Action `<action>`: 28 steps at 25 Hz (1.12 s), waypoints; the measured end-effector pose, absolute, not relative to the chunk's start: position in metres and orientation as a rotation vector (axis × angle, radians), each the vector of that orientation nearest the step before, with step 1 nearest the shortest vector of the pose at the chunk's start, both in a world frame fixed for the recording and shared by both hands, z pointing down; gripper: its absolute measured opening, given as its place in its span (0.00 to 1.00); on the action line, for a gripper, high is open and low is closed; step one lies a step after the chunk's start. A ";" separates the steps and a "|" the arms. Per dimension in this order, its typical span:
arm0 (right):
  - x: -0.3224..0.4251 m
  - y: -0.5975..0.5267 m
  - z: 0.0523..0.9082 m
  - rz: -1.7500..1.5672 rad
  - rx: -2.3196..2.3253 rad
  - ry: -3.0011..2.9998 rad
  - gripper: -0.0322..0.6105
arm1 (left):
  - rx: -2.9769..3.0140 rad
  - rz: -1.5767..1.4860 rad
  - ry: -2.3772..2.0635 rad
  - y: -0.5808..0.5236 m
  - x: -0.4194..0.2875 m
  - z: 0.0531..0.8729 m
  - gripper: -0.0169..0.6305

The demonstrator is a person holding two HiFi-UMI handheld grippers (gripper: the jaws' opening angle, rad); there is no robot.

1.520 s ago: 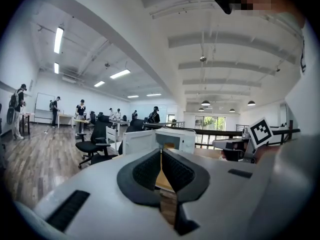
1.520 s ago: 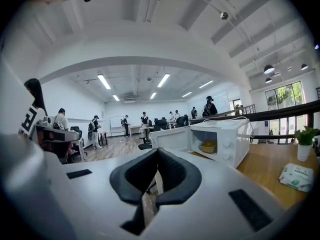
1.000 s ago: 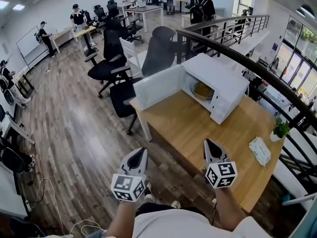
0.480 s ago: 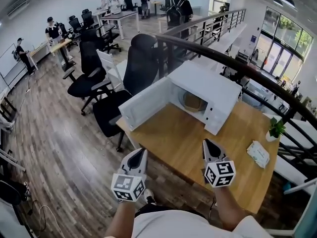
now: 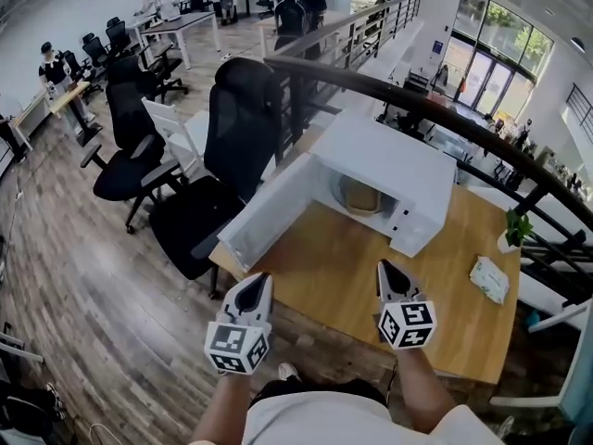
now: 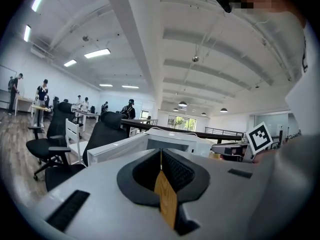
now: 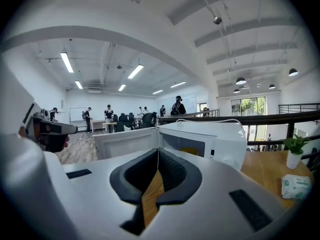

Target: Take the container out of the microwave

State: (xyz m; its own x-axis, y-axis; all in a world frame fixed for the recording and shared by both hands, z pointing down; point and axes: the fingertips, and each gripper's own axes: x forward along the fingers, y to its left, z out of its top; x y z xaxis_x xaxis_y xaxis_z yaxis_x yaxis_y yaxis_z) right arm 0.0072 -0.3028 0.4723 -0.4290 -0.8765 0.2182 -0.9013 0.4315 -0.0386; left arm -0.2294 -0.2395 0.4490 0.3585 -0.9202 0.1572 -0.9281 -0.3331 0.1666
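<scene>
Sitting inside the open microwave (image 5: 408, 179) at upper centre, the tan container (image 5: 359, 196) looks light and stiff, possibly slippery; its rim seems the best hold. Lower down, the left gripper (image 5: 260, 284) and right gripper (image 5: 386, 272) have their jaws pressed together, empty.

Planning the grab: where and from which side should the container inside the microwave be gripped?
Probably the container's near rim, reached level through the microwave's open front: walls and roof close every other side. The door hangs open at the left, so the right gripper, once opened, has the clearer line.
</scene>
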 end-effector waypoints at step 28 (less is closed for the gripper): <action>0.005 -0.501 0.621 0.556 1.858 -2.161 0.81 | 2.433 0.142 -1.365 -0.356 -0.191 0.516 0.08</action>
